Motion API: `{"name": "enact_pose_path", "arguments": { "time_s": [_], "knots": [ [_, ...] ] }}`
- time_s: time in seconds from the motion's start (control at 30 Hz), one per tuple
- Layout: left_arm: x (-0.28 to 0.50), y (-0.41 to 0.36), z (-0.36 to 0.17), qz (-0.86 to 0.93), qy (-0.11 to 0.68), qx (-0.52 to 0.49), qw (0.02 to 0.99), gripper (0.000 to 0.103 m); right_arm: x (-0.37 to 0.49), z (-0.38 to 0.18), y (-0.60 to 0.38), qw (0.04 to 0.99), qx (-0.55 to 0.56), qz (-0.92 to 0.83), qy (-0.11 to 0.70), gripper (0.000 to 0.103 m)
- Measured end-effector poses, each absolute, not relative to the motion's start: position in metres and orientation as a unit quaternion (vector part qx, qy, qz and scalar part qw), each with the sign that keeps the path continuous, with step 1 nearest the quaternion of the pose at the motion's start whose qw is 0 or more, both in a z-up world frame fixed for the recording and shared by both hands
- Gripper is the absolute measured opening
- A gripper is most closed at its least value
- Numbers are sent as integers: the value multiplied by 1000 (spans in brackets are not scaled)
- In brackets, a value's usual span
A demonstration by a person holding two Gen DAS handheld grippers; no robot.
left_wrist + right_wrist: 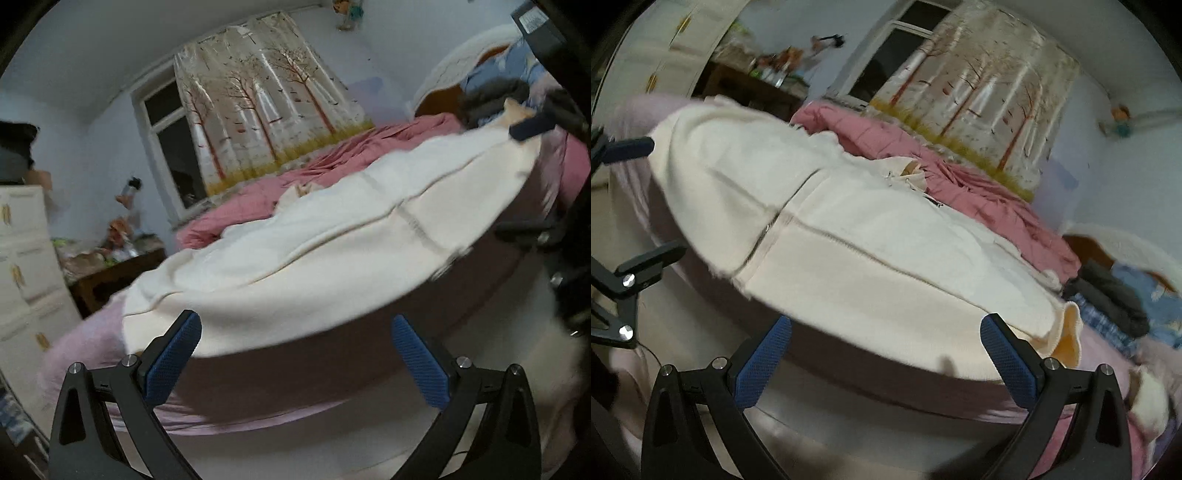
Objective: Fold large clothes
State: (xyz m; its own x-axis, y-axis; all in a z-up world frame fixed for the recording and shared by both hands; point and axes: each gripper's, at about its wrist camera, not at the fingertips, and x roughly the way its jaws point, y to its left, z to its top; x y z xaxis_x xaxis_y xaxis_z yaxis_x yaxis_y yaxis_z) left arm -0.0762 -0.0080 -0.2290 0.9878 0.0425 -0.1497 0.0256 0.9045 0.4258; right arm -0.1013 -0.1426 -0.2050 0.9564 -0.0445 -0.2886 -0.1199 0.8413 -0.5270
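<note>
Pink bed (332, 162) fills both views, rumpled pink cover (979, 199) bunched toward the far side under a tree-print curtain (258, 110). Cream garment (314, 240), large and fleecy, spread flat across the near half of the bed, zip seam running along its length, lower hem reaching the mattress edge. Hood or collar area (908, 173) lying open toward the pink cover. Dark and blue clothing heaped (1115, 295) at the headboard end, just beyond the garment's cuff (1067, 332).

Left gripper (295, 354): jaws spread wide, blue pads (173, 358) empty, held just short of the garment's hem at the bed edge; contact with cloth not seen. Views motion-blurred.

Right gripper (886, 354): jaws likewise wide apart, nothing between the pads (1008, 362), poised below the hem near the cuff corner; right pad tip overlapping the cloth edge in the picture, touching or not cannot be told.

White drawer unit (22, 266) and cluttered dark wooden stand (118, 266) beyond the bed's foot.
</note>
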Motion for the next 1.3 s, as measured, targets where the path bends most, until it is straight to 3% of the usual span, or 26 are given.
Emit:
{"name": "enact_pose_path", "arguments": {
  "time_s": [0.3,0.37,0.4,0.47,0.53,0.57,0.6,0.63,0.73,1.0,1.17,1.3],
  "knots": [
    [-23,-5,-249,81,63,271,957,102,-66,-244,-136,906,-403,-59,114,103],
    [-25,0,-240,77,56,248,964,91,-67,-244,-136,904,-410,-81,89,102],
    [-27,3,-234,67,59,234,968,81,-69,-240,-136,907,-405,-83,79,99],
    [-28,10,-223,50,75,220,971,73,-73,-228,-141,919,-381,-61,81,68],
    [-34,19,-214,45,76,209,974,47,-75,-212,-148,935,-342,-23,97,50],
    [-35,23,-207,52,78,205,974,40,-77,-207,-149,938,-333,-22,96,27],
    [-35,27,-199,54,84,197,975,28,-79,-200,-151,940,-326,-23,95,17],
    [-35,32,-191,51,88,185,977,16,-82,-189,-154,947,-307,-17,92,17],
    [-34,41,-162,41,98,162,981,11,-87,-157,-168,965,-244,11,96,15],
    [8,51,-84,16,189,109,976,10,-56,-82,-196,970,-207,47,118,15],
    [73,50,-52,-14,271,119,955,10,15,-36,-217,963,-176,78,187,16],
    [145,57,-50,-54,347,96,932,10,82,-33,-213,942,-210,108,237,16]
  ]
}}
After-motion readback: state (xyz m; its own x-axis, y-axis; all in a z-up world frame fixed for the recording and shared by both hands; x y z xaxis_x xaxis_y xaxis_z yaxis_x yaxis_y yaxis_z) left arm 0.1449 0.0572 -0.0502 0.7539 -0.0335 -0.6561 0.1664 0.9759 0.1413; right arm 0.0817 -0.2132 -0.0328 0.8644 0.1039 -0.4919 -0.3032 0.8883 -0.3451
